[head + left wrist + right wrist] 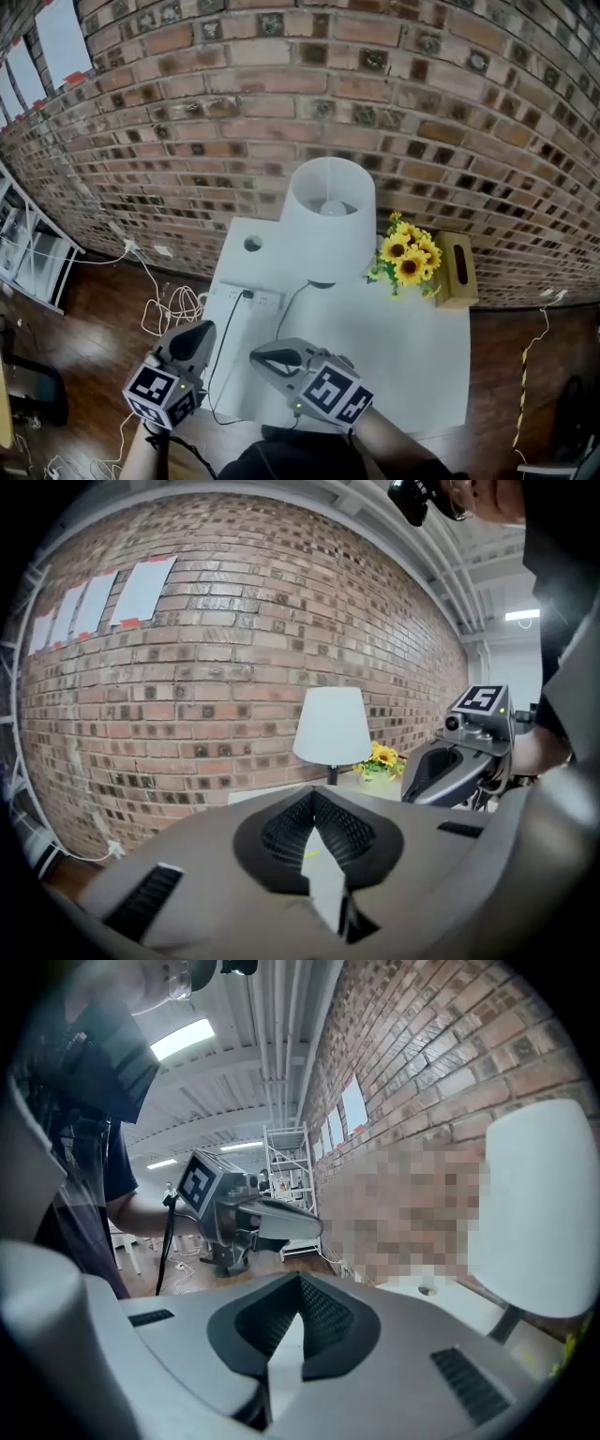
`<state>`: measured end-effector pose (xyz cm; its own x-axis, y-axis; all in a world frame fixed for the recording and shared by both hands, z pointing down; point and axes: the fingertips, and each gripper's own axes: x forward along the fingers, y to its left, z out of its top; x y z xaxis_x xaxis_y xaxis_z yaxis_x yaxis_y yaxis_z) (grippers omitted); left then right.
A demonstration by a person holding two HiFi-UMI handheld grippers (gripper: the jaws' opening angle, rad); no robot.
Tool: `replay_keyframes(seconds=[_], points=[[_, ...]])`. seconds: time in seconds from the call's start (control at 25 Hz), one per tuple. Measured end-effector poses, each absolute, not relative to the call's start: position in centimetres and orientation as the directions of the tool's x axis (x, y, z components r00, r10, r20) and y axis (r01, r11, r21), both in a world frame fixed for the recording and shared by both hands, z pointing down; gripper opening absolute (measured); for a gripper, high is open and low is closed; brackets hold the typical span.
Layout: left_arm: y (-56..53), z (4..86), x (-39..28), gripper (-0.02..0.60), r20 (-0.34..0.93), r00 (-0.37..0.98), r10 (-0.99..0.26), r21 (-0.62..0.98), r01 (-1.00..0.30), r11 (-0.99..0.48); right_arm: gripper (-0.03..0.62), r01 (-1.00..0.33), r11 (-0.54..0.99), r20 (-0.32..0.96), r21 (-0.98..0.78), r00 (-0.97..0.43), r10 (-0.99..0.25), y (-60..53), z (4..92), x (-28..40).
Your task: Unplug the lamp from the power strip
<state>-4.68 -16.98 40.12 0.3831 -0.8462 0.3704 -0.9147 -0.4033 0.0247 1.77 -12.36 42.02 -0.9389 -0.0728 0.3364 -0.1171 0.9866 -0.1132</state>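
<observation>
Currently the power strip [251, 301] runs along the wall [394, 103]; left hand-held gripper [201, 330] and right hand-held gripper [260, 356] are closed, empty.

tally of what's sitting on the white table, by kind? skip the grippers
lamp: 1
power strip: 1
sunflower bunch: 1
wooden box: 1
total: 4
</observation>
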Motion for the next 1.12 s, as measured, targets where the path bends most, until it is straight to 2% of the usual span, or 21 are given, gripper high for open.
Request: replay_keyframes(seconds=[0.4,0.64,1.12], points=[[-21.3,46.0,-6.7,0.006,0.498,0.271,-0.824,-0.067,-0.935,-0.348,-0.012,-0.104,0.974,0.362,-0.202,-0.932,-0.025,-15.6,45.9,4.6],[-23.3,49.2,-7.1,0.006,0.547,0.262,-0.796,-0.096,-0.924,-0.370,-0.012,-0.082,0.989,0.485,-0.126,-0.874,-0.011,-17.0,50.2,5.0],[-25.5,54.0,-7.9,0.008,0.591,0.333,-0.734,-0.062,-0.889,-0.454,-0.012,-0.127,0.982,0.582,-0.143,-0.813,-0.021,-19.2,53.7,2.8]])
